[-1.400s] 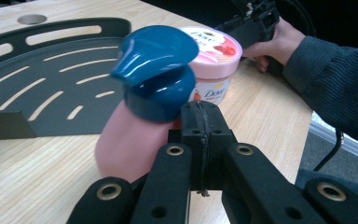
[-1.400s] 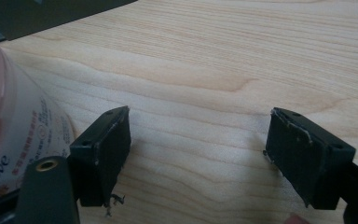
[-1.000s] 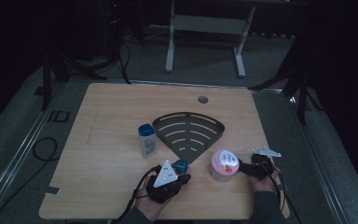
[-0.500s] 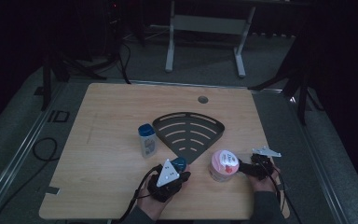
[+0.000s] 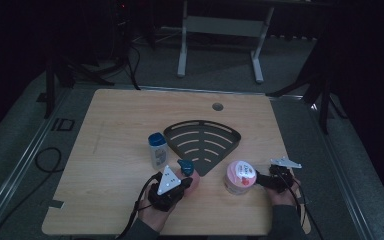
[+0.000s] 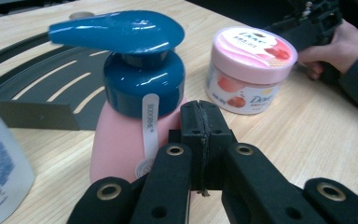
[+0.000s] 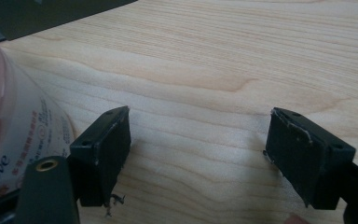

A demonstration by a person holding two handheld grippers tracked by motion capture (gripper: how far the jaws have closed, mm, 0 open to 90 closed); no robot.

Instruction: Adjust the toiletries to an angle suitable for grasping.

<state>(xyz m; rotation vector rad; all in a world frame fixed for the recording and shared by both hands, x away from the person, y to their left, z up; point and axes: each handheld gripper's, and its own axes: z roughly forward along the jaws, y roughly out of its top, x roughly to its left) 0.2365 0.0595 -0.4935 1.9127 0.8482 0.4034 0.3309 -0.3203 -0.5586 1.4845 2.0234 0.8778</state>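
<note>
- Left gripper view: the left gripper (image 6: 200, 140) is seen with its jaws pressed together on nothing, just beside the pink pump bottle (image 6: 130, 112), which stands upright on the table (image 6: 307, 140) by the dark rack (image 6: 37, 93).
- Right gripper view: the right gripper (image 7: 198, 154) is held wide open and empty, the jar (image 7: 9, 116) beside its one jaw.

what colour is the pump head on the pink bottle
Dark blue; the pump head tops the pink bottle, clearest in the left gripper view.
</note>
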